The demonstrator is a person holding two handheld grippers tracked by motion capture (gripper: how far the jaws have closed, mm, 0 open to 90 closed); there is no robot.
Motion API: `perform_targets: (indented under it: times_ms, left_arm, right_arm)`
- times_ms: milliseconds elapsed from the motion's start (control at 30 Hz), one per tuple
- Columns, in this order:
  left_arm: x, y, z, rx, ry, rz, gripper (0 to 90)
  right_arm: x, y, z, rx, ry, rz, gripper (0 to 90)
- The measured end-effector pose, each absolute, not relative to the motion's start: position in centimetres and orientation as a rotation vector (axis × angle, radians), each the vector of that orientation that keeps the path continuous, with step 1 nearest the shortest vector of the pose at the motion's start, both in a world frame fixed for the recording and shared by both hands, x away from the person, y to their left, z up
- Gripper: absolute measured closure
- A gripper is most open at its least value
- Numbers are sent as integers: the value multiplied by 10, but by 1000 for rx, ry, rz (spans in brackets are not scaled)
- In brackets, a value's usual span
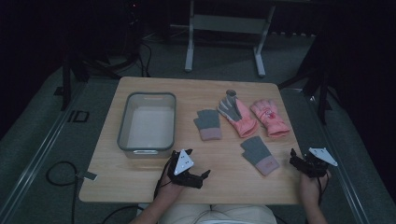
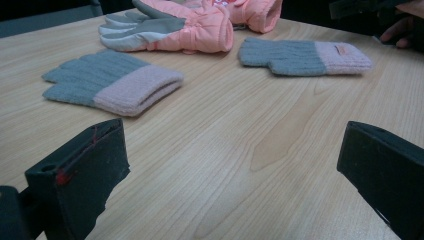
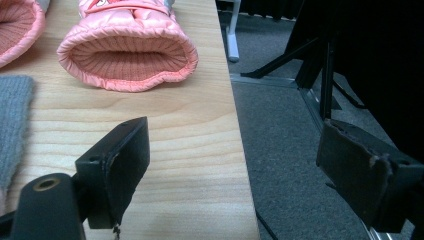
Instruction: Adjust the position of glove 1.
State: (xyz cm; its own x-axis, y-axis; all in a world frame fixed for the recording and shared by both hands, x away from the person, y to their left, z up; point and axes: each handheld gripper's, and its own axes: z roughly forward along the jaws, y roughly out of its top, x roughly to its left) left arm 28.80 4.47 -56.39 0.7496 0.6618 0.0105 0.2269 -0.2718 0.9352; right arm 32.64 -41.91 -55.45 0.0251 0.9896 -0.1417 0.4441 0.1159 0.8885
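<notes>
Left tool (image 1: 204, 173) sits low over the near edge of the tabletop (image 1: 224, 182), jaws well apart with nothing between them. In the left gripper view its jaws frame bare wood, and beyond them lies a grey knit glove with a pink cuff (image 2: 112, 82), flat, fingers pointing to that view's left.

Right tool (image 1: 294, 157) is held at the near right corner of the tabletop, jaws likewise spread and empty. In the right gripper view one jaw stands over the wood and the other over the grey floor (image 3: 295, 150) past the edge.

A second grey knit glove (image 1: 259, 155) lies between the two tools, nearer the right one (pink cuff toward the person). Two pink padded gloves (image 1: 254, 116) lie side by side farther back, cuffs toward the person; whether they touch cannot be told in the dim high view. A clear plastic bin (image 1: 148, 122) stands on the left half, apparently empty.
</notes>
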Motion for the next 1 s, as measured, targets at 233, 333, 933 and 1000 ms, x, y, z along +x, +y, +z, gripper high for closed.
perform_targets:
  times_ms: [233, 333, 933, 1000]
  left_arm:
    - [287, 44, -564, 1846, 679, 501, 0]
    - [288, 44, -564, 1843, 691, 493, 0]
    - [288, 45, -564, 1843, 688, 483, 0]
    - [288, 45, -564, 1842, 690, 482, 0]
  right_arm:
    - [327, -420, -554, 1473, 1543, 820, 140]
    - [327, -420, -554, 1474, 1551, 817, 140]
    - [340, -416, -527, 1509, 1717, 860, 122]
    - [343, -410, -519, 1489, 1734, 850, 119]
